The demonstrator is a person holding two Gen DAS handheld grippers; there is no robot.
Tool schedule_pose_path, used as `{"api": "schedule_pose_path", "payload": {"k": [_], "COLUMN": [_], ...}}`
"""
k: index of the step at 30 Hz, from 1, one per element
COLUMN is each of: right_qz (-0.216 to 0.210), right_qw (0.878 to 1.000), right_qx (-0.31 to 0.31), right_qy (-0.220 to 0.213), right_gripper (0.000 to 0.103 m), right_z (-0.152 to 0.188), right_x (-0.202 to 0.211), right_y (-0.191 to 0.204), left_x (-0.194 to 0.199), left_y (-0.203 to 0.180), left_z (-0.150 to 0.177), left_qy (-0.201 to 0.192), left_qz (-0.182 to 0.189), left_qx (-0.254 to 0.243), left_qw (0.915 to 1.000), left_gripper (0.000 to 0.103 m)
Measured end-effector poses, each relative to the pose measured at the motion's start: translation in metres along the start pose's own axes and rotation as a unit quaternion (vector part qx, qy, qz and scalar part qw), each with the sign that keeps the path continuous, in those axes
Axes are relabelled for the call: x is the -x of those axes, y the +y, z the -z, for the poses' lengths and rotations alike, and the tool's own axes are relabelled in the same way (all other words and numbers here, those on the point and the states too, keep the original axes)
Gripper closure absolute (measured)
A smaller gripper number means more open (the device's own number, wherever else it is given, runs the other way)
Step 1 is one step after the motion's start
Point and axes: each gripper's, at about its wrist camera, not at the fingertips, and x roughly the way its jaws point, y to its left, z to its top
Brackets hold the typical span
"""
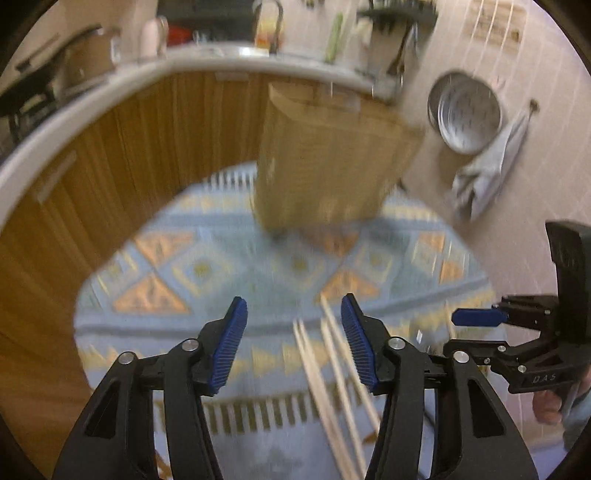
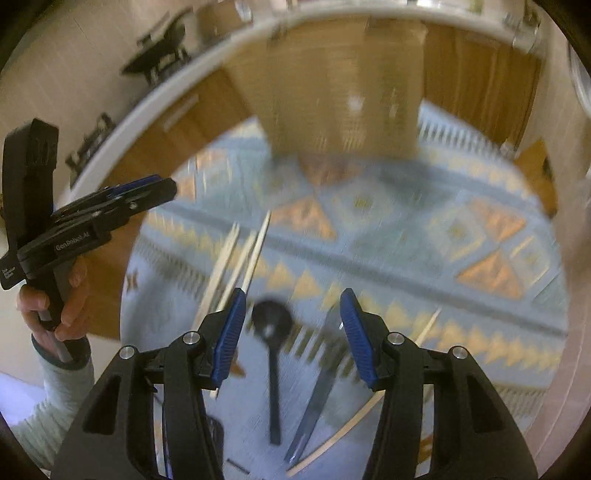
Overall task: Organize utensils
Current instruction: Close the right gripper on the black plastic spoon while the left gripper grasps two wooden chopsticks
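Reaching step, I judge: both the left hand-held gripper point(image 1: 293, 345) and right hand-held gripper point(image 2: 291, 338) hang half-open, empty; chopsticks point(image 2: 240, 266) at eleven o'clock, black spoon point(image 2: 272, 354) and fork point(image 2: 314, 398) below on the rug point(image 2: 406, 240); next, choose one and close.

Motion blur throughout both views. Wooden container point(image 1: 325, 155) smeared, contents indiscernible. Chopsticks point(image 1: 332, 387) cut off at the lower edge, count unclear, partly behind the left gripper point(image 1: 293, 347). Black spoon point(image 2: 271, 332) and dark flat utensil point(image 2: 314, 398) blurred, type of the latter unconfirmed. Worktop items point(image 1: 92, 48) unidentifiable. Lettering on wall notice point(image 1: 495, 22) illegible.
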Motion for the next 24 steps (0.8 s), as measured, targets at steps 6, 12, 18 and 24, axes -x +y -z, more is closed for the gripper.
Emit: {"api": "schedule_pose_path", "payload": {"k": [6,12,18,24], "right_qz": [0.013,0.041,0.068,0.078], "right_qw": [0.998,0.995,0.992,0.992], "right_qx": [0.022,0.043,0.065,0.067], "right_qy": [0.059,0.079,0.08,0.078], "right_gripper": [0.068,0.073,0.08,0.098], "right_z": [0.022,0.033,0.035,0.028], "right_x": [-0.032,-0.043,-0.045,-0.05], "right_y": [0.019,0.031,0.04,0.037], "left_x": [-0.03,-0.045,-0.053,-0.052], "left_y": [-0.002,-0.02,-0.042,-0.048], "left_z": [0.029,0.042,0.044,0.043], "left_qy": [0.064,0.083,0.09,0.094], "left_qz": [-0.002,-0.027,-0.088,-0.094], "left_qx": [-0.019,-0.055,-0.114,-0.137], "left_qw": [0.9978,0.9947,0.9855,0.9817], "left_gripper": [0.065,0.068,0.067,0.088]}}
